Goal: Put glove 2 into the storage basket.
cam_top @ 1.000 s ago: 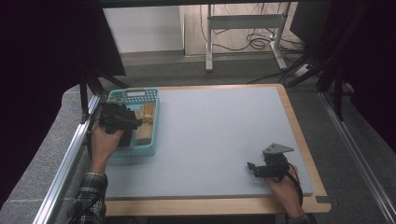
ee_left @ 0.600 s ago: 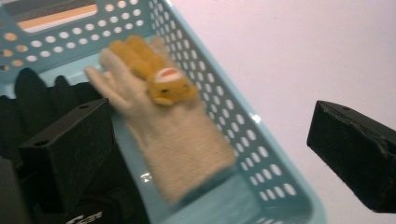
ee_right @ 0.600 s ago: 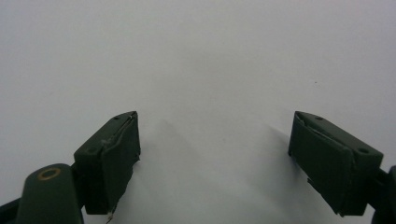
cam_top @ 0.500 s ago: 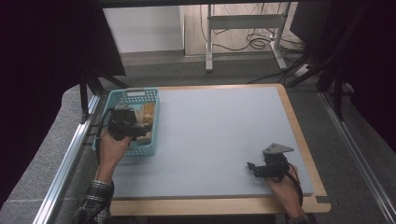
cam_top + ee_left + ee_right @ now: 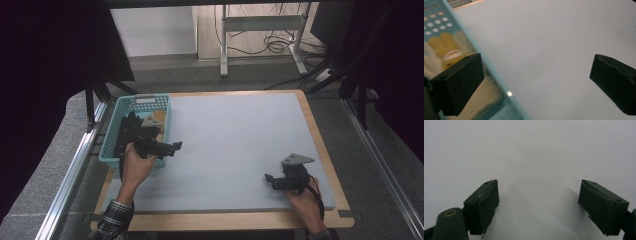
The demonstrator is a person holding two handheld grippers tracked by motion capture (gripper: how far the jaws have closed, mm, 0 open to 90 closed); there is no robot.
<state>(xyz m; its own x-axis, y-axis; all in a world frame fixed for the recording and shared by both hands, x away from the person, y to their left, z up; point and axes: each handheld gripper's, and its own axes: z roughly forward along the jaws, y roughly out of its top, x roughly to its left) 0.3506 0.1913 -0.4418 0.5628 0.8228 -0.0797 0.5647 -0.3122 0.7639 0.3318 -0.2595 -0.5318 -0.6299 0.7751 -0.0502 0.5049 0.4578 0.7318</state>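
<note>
Grey matting covers a wood-edged table (image 5: 235, 150), with dark curtains at the sides and a metal desk frame on the floor beyond. At the far left corner sits a teal plastic basket (image 5: 142, 105) with perforated walls. Inside it lies a cream and yellow plush toy (image 5: 447, 48) with a small red mouth, part of it resting against the near wall of the basket; its exact shape and long axis cannot be told from what shows.

Hovering at the basket's near right rim is the left gripper (image 5: 167, 148), held in the person's left hand (image 5: 135, 167), jaws spread wide and holding nothing. In the left gripper view the toy sits behind the left jaw, on the other side of the teal wall, while the gap between the jaws faces bare matting. So the toy lies to the left and slightly farther than this gripper, which is clearly the nearer of the two.

Well apart, near the table's near right corner, the right gripper (image 5: 275, 181) rests low over the matting in the right hand (image 5: 305, 202), jaws also wide apart and empty.
</note>
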